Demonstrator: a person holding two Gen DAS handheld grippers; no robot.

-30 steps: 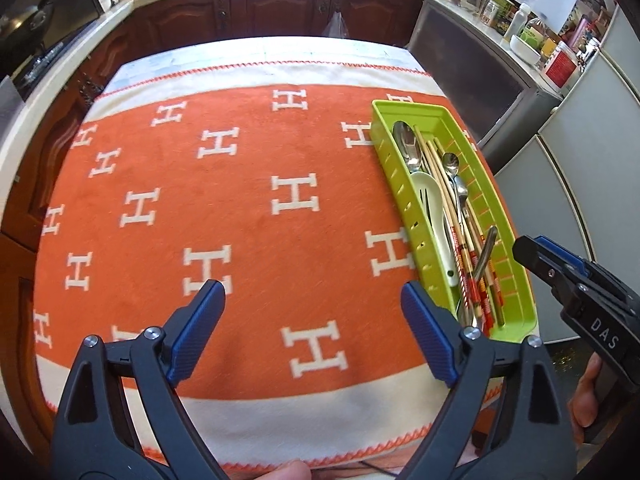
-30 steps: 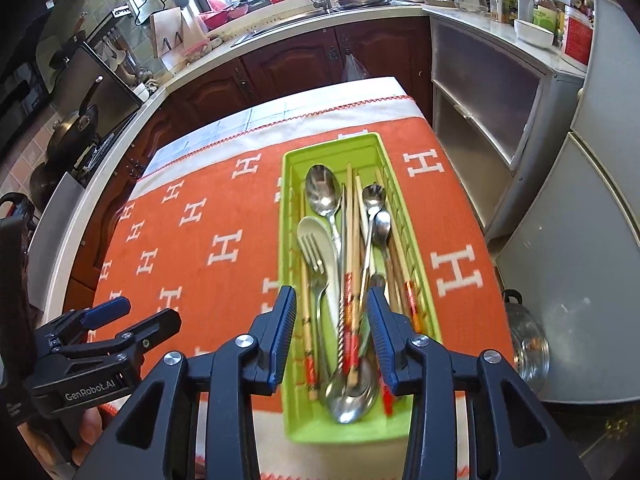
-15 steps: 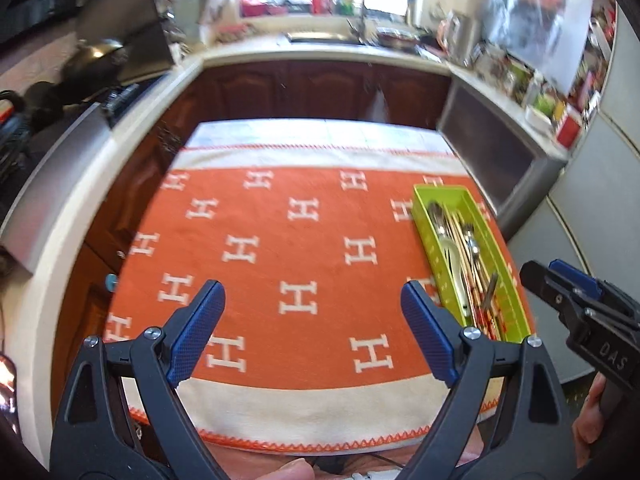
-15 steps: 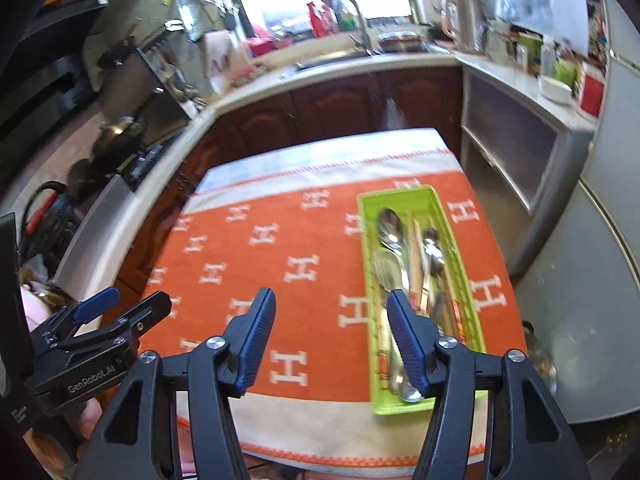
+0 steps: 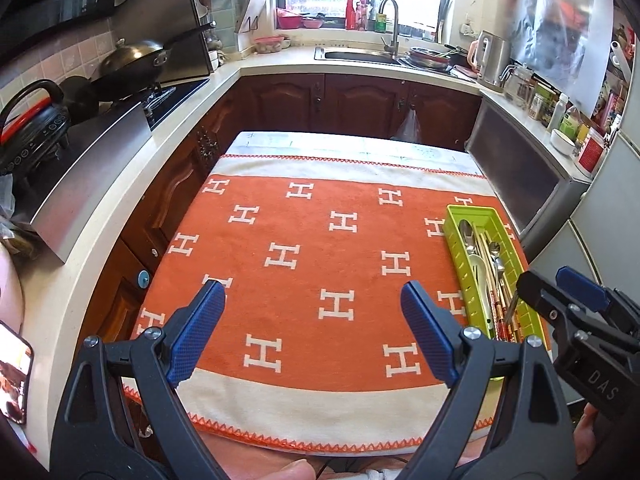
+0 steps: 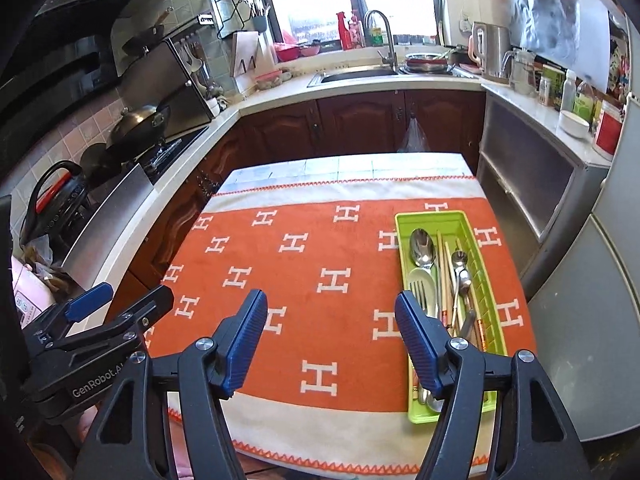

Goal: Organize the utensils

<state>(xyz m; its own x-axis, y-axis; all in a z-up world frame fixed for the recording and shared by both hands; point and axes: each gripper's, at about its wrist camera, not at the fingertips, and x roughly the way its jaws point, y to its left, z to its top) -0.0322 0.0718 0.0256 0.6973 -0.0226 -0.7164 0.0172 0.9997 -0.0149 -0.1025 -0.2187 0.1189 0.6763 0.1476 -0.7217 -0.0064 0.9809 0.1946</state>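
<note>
Right gripper point(image 6: 330, 344) fingers are opening with nothing between them, left gripper point(image 5: 312, 336) is spread and empty too. All the utensils point(image 6: 444, 280) sit in the green tray point(image 6: 490, 280) on the bench's right side — thin, stiff, probably slippery metal — so I'd pinch mid-handle.

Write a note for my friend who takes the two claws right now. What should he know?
Left claw: open, holding nothing, above the orange cloth.
Right claw: its jaws are opening, nothing between them, near the tray's front end.
Things: spoons, a fork and chopsticks all lie in the green tray on the right side of the cloth.
Done: no utensil shows loose on the cloth; every one in view is in the tray.
Left: maybe nothing. Check for strays off camera. The pieces lie mixed together, so tidy them if neat rows are wanted.
</note>
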